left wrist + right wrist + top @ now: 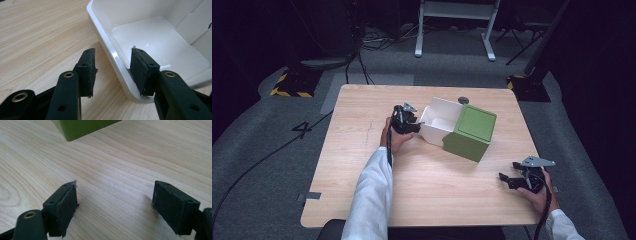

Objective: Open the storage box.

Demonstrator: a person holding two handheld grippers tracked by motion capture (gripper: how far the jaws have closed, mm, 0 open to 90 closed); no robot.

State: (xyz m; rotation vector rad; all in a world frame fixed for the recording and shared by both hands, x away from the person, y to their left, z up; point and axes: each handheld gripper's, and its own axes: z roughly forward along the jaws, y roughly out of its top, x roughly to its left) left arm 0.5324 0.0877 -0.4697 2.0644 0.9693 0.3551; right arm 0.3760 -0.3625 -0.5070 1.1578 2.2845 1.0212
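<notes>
The glossy white plastic box point(160, 37), slid half out of its green sleeve point(469, 132) mid-table, has its rim straddled by the spread left gripper point(113, 72), while the right gripper point(113, 207) rests wide apart, empty.

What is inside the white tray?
The white tray looks empty: bare glossy floor, with one pad of the left tongs inside its wall. The green box hides its far end.

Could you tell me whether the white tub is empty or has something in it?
Empty: the white tub shows a bare, glossy floor, with the left tongs straddling its rim.
</notes>
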